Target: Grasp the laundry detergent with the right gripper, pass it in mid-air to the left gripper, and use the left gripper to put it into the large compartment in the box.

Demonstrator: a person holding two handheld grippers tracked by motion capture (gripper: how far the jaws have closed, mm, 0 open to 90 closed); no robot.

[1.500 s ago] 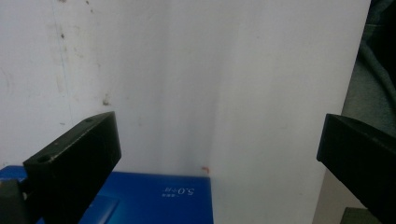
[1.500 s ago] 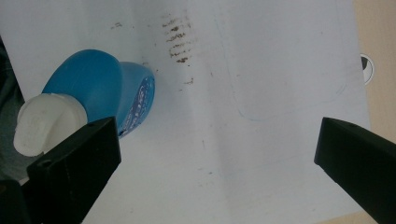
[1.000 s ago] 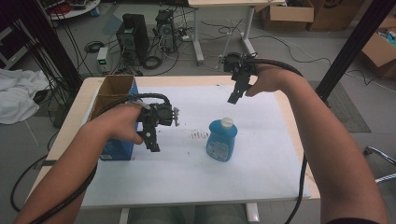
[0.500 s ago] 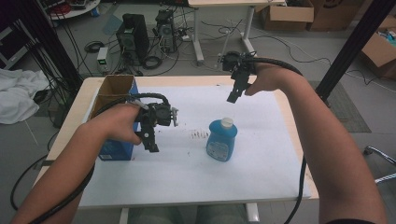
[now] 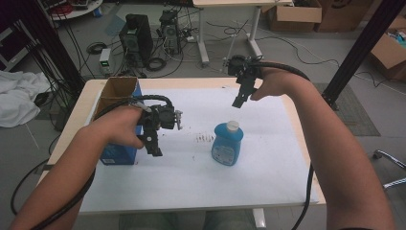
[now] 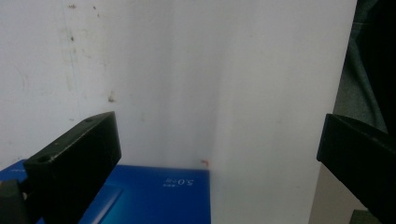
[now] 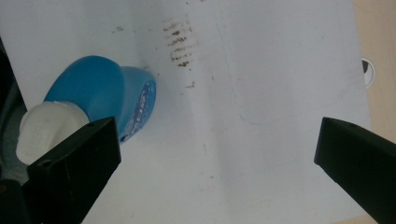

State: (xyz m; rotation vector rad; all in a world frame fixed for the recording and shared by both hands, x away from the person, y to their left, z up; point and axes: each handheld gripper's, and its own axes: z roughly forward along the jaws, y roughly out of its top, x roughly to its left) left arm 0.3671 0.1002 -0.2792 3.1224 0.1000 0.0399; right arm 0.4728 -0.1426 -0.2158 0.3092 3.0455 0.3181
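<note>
Jaws on both grippers stand wide apart, holding nothing. Right gripper (image 5: 238, 101) hovers above and behind the bottle (image 5: 227, 143), left gripper (image 5: 154, 148) beside the box (image 5: 117, 120). Blue, squat, flat-sided, with a white cap (image 7: 44, 128) and printed label, the bottle stands upright mid-table on white paper (image 5: 191, 167).

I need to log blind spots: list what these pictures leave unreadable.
- Blue bottle: label print too small in the high view; cut off by a jaw in the right gripper view.
- Open box: inside hidden by its walls.
- Blue box face: cut off by the bottom edge, print blurred.
</note>
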